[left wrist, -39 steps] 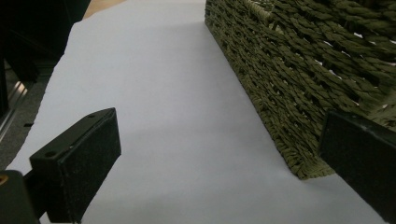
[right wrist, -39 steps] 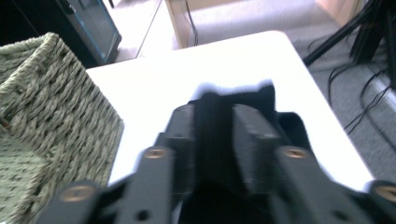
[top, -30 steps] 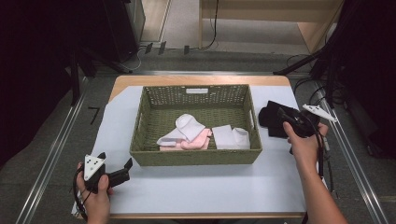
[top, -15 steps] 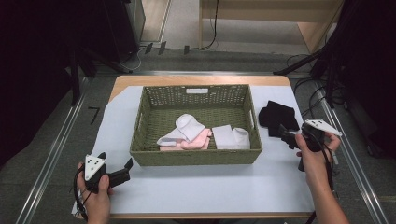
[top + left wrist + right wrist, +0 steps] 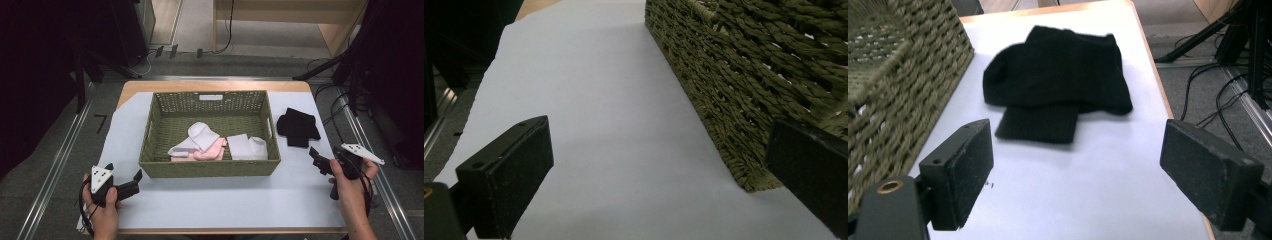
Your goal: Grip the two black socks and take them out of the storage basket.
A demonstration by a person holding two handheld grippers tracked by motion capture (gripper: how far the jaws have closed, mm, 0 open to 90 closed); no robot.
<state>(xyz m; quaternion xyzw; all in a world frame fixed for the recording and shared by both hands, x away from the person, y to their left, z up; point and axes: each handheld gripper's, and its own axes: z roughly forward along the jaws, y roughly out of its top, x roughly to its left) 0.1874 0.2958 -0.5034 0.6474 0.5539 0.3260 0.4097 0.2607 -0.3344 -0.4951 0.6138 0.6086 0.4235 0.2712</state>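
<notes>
One woven basket (image 5: pixel 210 167) sits mid-table on the white sheet (image 5: pixel 225 200); it holds three folded cloth items: one white sock (image 5: pixel 202 135), one pink piece (image 5: pixel 212 151), one white piece (image 5: pixel 247 148). One black sock (image 5: pixel 297 127) lies on the sheet right of the basket, apart from it. Left gripper (image 5: pixel 131 181) at the basket's near left corner, right gripper (image 5: pixel 316 159) near the black sock: jaws of both spread wide, empty.

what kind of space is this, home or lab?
Most likely a lab or data-collection room, not a home. A white-covered table stands on a floor with metal rails, cables trail around it, and dark equipment stands crowd the edges. The woven basket of socks looks like a staged prop.
</notes>
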